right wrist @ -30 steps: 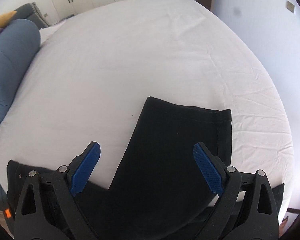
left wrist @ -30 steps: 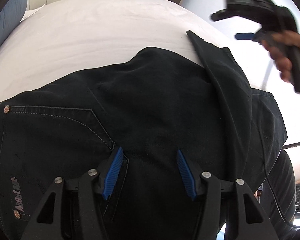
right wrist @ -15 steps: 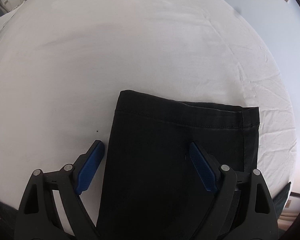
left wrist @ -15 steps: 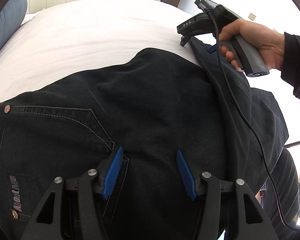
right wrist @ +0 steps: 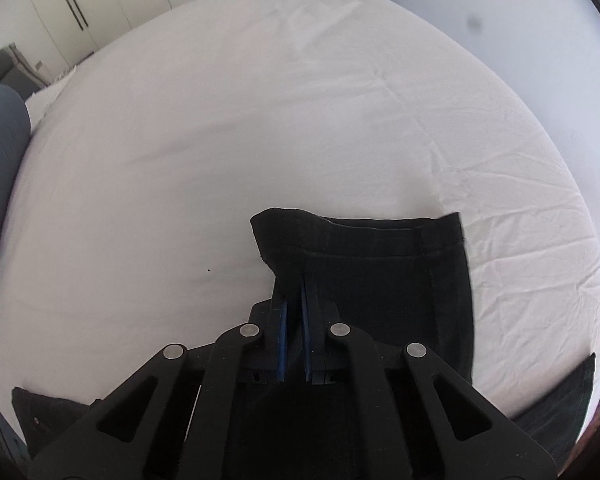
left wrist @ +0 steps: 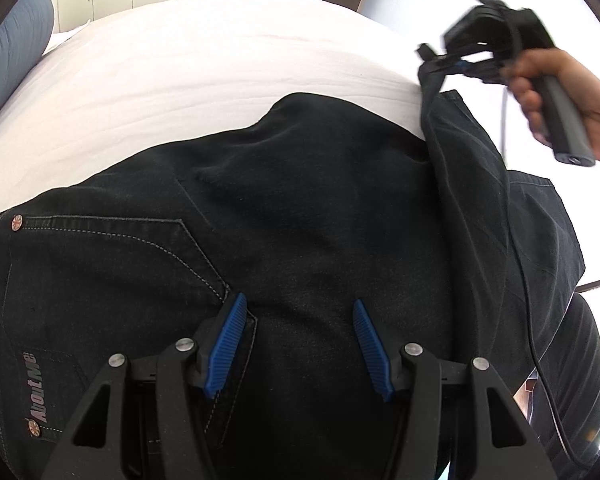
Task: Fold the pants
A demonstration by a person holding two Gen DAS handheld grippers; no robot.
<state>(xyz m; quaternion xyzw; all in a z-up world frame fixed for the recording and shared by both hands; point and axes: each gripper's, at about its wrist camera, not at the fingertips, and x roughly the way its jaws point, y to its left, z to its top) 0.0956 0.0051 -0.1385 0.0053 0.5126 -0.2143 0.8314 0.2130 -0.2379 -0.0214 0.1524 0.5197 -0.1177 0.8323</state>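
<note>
Right gripper (right wrist: 294,300) seemingly clamped on pants (right wrist: 380,276)

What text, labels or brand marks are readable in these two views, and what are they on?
"AboutMe": pale lettering running along the edge of the black pants, near the copper rivets at lower left of the left wrist view.
Rivets on the pants: embossed pattern, too small to read.
Right gripper body: no readable lettering; it is blurred.
Right wrist view: no text anywhere.
</note>
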